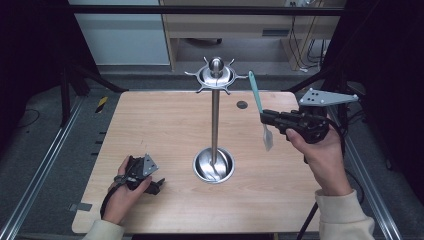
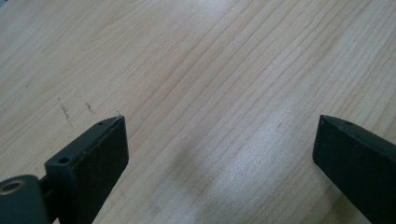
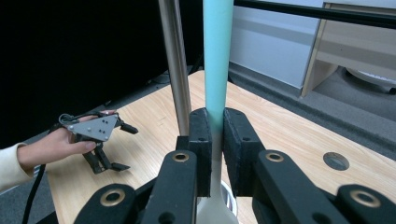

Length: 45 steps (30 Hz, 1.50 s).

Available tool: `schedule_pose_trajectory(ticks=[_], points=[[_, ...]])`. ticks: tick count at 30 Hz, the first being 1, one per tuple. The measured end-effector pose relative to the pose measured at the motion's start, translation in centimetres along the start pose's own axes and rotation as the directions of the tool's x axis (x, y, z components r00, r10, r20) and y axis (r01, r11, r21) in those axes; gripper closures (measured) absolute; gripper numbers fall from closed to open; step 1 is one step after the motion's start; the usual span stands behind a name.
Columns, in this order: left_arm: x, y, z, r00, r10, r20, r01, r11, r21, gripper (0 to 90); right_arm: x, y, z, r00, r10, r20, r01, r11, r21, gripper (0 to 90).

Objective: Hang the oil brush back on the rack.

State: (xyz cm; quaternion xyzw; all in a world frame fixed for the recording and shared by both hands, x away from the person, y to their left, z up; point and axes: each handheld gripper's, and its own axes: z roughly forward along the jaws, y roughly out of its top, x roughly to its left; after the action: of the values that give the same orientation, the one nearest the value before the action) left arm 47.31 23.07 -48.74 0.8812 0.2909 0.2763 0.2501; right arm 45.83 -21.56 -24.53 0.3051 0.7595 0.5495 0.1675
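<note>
A teal-handled spatula (image 1: pixel 258 102) with a pale blade stands nearly upright above the table's right half, and my right gripper (image 1: pixel 264 118) is shut on its handle (image 3: pixel 217 60). Just left of it rises a metal utensil stand (image 1: pixel 215 120) with a hooked crown on top and a round base dish (image 1: pixel 214 165); its pole (image 3: pixel 175 65) sits close beside the spatula in the right gripper view. My left gripper (image 1: pixel 158 185) rests low over the wooden table (image 2: pixel 210 70) at the front left, open, with bare wood between its fingers (image 2: pixel 100 149).
A small dark hole (image 1: pixel 242 104) marks the table's far side. Dark rails and frame legs flank the table. A wooden cabinet (image 1: pixel 240 25) stands on the floor behind. The other hand with its gripper (image 3: pixel 95 135) shows far off in the right gripper view.
</note>
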Motion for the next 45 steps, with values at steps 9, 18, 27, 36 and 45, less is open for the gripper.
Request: schedule_pose_trajectory(ticks=[9, 18, 27, 36, 45], points=[[0.0, 0.0, 0.0, 1.0000, -0.001, 0.000, 0.001, 1.0000, 0.000, 3.1, 0.0, 0.1, 0.4, 0.9998, 0.003, -0.021, -0.002, 1.000, 0.023, 82.2], [0.0, 0.0, 0.0, 1.0000, 0.000, 0.000, 0.000, 1.0000, 0.001, 3.1, 0.1, 0.1, 0.6, 0.9993, 0.002, -0.037, -0.001, 0.999, 0.033, 82.1], [0.0, 0.0, 0.0, 1.0000, 0.007, -0.002, -0.007, 1.0000, -0.004, 3.1, 0.5, -0.1, 0.8, 0.9998, -0.020, -0.009, 0.021, 0.999, 0.026, 82.2], [-0.1, 0.0, 0.1, 1.0000, 0.006, 0.004, -0.006, 1.0000, -0.001, 3.1, 1.0, -1.0, 1.4, 0.9987, -0.042, 0.028, 0.043, 0.999, -0.028, 82.1], [-0.1, 0.0, 0.1, 1.0000, 0.007, 0.002, -0.007, 1.0000, -0.004, 3.1, 1.1, -2.2, 2.4, 0.9986, -0.042, 0.032, 0.045, 0.994, -0.100, 82.1]])
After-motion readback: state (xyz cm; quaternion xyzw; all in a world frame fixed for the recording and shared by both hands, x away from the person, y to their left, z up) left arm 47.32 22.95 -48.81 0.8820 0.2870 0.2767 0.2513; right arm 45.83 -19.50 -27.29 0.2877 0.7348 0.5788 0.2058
